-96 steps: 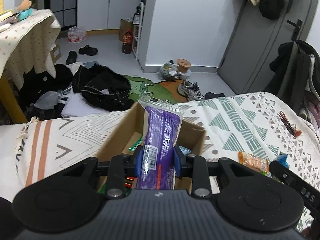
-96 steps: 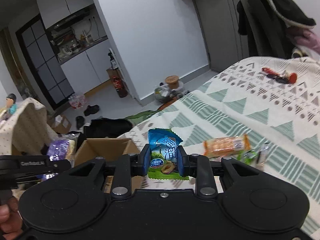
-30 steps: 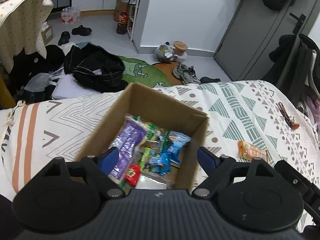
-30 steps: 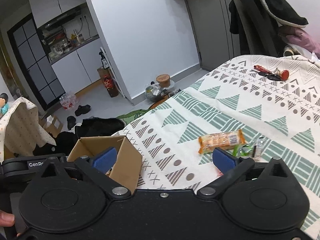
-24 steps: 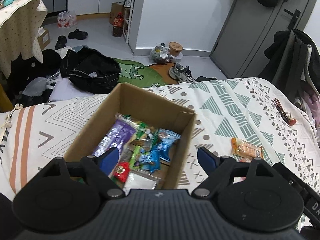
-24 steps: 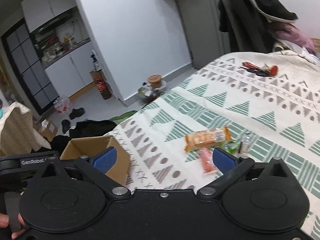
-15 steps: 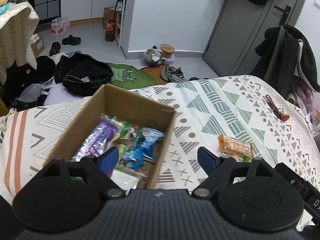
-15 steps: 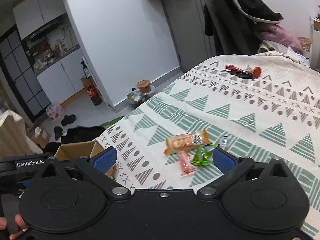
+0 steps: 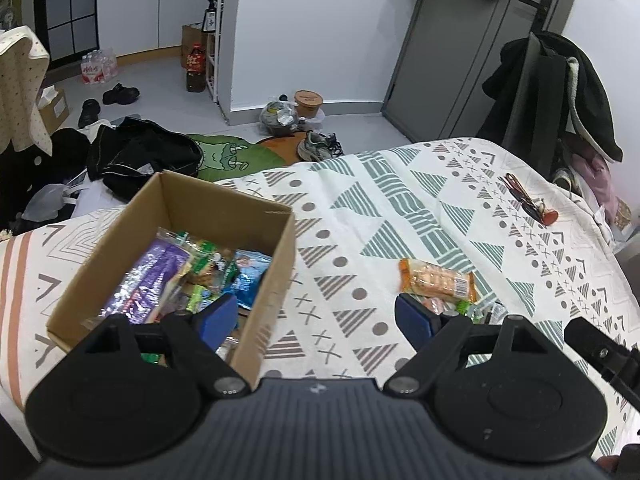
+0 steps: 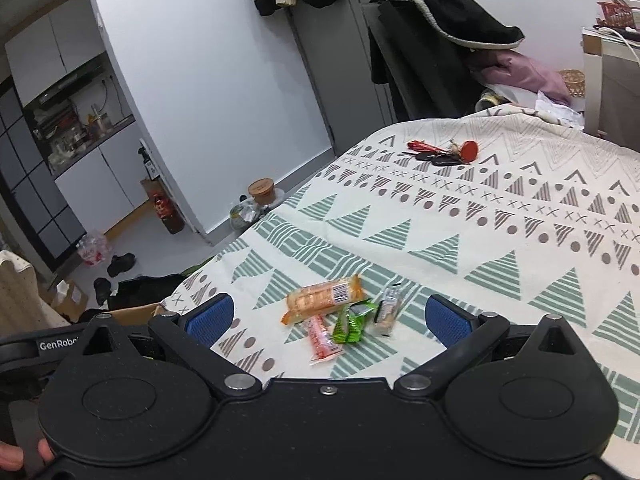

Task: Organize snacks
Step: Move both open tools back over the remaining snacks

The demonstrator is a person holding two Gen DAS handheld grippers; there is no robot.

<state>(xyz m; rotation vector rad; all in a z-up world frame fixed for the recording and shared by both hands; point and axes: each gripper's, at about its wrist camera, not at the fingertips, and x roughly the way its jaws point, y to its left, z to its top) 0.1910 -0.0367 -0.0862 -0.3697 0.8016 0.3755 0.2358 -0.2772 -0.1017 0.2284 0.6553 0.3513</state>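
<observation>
Snacks sit in two places: most are heaped in the cardboard box (image 9: 224, 216) at about nine o'clock in the left wrist view, and a small cluster lies loose on the patterned bedspread (image 10: 500, 240). That cluster is an orange packet (image 10: 324, 298), a pink stick (image 10: 322, 338), a green wrapper (image 10: 352, 322) and a clear wrapper (image 10: 387, 310), touching or just beside one another. The right gripper (image 10: 326, 316) hangs over them, fingers spread wide and empty, framing the pile, probably to pick one. The left gripper (image 9: 316, 314) is likewise wide apart and empty, between box and cluster.
</observation>
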